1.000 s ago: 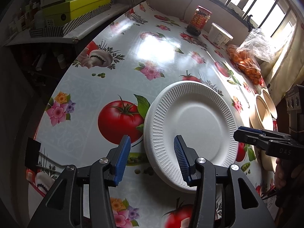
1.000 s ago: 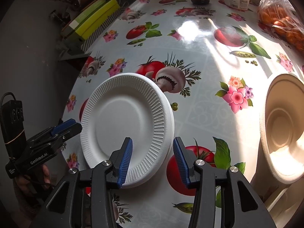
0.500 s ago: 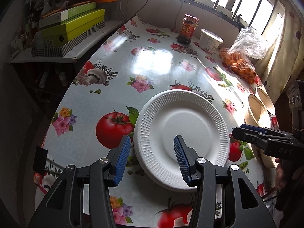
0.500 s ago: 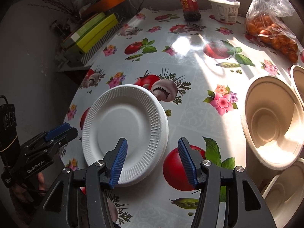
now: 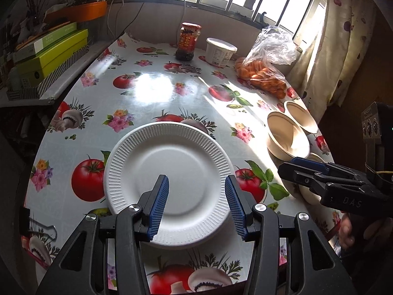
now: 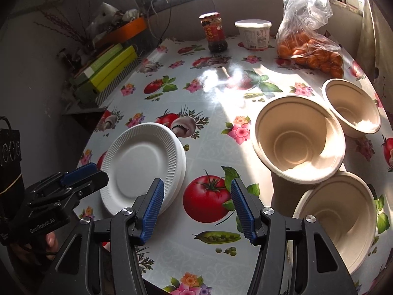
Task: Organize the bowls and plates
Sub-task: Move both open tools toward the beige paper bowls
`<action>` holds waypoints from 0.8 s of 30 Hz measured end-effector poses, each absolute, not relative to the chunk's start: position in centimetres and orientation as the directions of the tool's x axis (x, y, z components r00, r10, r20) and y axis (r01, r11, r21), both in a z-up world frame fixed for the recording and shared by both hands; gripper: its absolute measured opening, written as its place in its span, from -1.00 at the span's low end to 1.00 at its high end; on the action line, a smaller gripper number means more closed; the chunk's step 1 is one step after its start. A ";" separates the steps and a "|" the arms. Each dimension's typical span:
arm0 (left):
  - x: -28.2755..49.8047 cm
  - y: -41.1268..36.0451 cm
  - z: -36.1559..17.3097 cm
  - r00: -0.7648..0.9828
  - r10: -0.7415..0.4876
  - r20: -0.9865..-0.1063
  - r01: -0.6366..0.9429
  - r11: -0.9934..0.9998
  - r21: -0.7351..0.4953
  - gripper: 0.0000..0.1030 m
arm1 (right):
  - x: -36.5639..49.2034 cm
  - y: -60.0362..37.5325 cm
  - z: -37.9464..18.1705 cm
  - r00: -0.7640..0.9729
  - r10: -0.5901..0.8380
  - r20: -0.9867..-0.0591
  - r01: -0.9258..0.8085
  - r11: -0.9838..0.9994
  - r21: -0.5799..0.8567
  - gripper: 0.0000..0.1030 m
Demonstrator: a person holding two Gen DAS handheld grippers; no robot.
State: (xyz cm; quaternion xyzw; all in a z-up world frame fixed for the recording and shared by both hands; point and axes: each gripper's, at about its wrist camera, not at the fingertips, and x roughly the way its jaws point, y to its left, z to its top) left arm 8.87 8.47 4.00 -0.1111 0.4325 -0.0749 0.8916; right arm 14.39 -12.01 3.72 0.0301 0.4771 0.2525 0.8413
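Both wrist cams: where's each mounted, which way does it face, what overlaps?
Left wrist: on the left gripper, looking down over the white plates; right gripper and a hand at the edge.
Right wrist: on the right gripper, over the tablecloth between plates and beige bowls; left gripper shows.
Shared: plates, bowls, jar.

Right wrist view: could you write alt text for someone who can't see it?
An open right gripper hangs above a floral tablecloth, nothing between its blue pads. A stack of white plates lies to its left beside the left gripper, three tan bowls to its right.
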 end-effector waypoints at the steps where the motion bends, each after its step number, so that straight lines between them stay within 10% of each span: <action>1: 9.0 8.0 4.1 0.611 -0.244 -0.753 0.051 0.962 -0.270 -0.05 | 14.1 -12.6 3.8 0.428 0.445 -0.787 -0.384 0.878 0.288 0.11; 24: 12.9 -0.7 4.7 0.523 -0.379 -0.764 0.228 0.925 -0.303 -0.05 | 12.1 -25.7 5.8 0.626 0.301 -0.720 -0.105 0.947 0.304 0.11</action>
